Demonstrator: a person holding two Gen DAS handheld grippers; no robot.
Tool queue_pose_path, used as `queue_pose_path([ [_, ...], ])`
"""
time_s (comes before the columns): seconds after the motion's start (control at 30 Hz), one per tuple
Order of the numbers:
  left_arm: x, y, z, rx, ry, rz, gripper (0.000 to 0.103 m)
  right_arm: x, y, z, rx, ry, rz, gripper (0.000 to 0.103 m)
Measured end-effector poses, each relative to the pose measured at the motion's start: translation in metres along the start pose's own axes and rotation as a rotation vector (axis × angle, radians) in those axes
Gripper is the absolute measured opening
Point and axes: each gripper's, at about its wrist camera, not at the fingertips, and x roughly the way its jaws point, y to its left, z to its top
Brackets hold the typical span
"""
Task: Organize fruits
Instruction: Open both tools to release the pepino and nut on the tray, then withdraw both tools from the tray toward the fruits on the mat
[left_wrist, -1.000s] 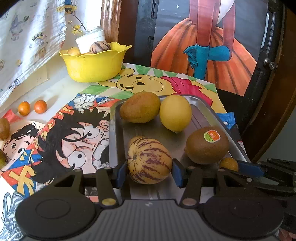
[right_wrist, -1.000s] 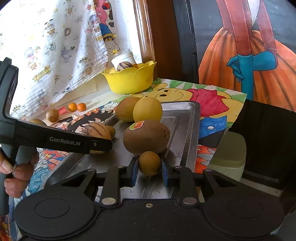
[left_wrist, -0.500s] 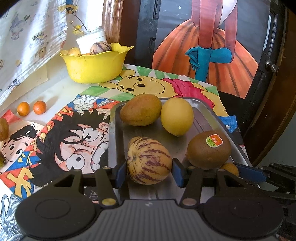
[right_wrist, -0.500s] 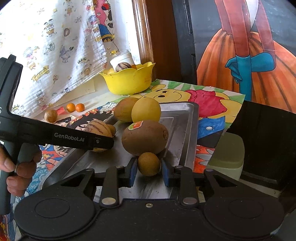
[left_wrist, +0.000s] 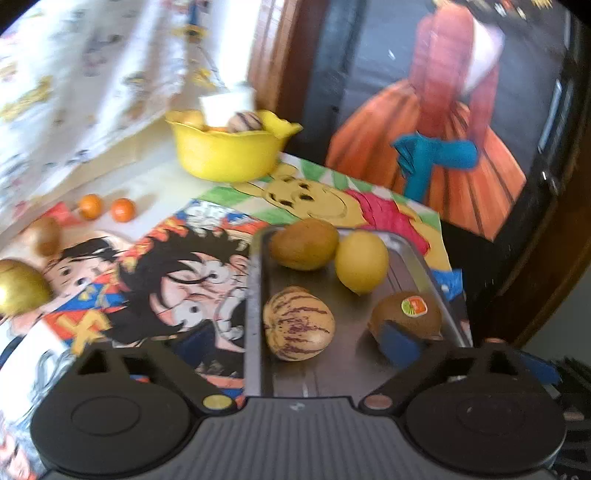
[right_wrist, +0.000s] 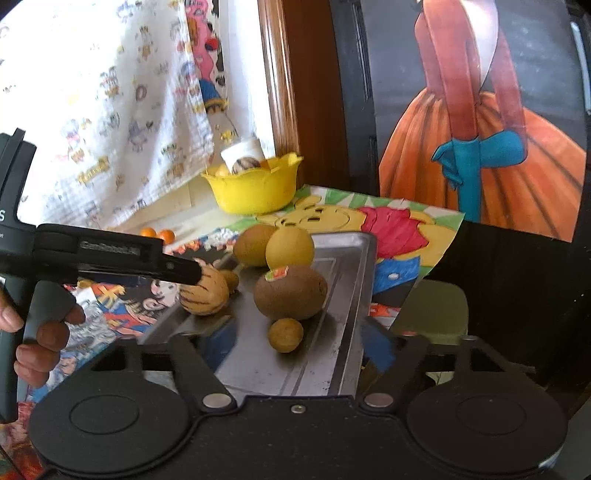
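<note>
On smooth metal tray, round striped melon rests.

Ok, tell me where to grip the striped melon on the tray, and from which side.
Grip the striped melon across its rounded middle, coming from the near edge of the tray. It lies free, and the bare tray either side should leave the fingers room. The left gripper, jaws opening, already frames it.

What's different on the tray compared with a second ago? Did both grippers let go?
Yes. The left gripper was shut on the striped melon and the right gripper on the small brown fruit; both jaws are now opening and clear of the fruit, which lie free on the metal tray. Both grippers have drawn back slightly. The kiwi, lemon and yellow bowl stayed put.
</note>
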Motion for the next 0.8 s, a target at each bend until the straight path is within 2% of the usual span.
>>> queue_pose_path([
  [0.03, -0.009, 0.003, -0.001, -0.021, -0.015, 0.012, 0.102, -0.006, 0.001, 0.001, 0.004, -0.008, 0.001, 0.096],
  [0.1, -0.022, 0.008, -0.003, -0.044, -0.028, 0.037, 0.103, -0.019, 0.005, 0.003, 0.008, -0.023, 0.007, 0.102],
  [0.27, -0.06, 0.023, -0.015, -0.098, -0.028, 0.162, 0.103, -0.049, 0.021, 0.006, -0.001, -0.042, 0.013, 0.102],
  [0.53, -0.119, 0.072, -0.053, -0.163, -0.002, 0.293, 0.103, -0.095, 0.044, 0.0, 0.002, -0.027, 0.023, 0.102],
  [0.63, -0.138, 0.086, -0.066, -0.163, -0.006, 0.318, 0.103, -0.109, 0.052, -0.007, 0.001, -0.004, 0.025, 0.102],
  [0.8, -0.167, 0.102, -0.08, -0.102, -0.015, 0.365, 0.103, -0.13, 0.065, -0.016, -0.029, 0.019, 0.021, 0.102],
])
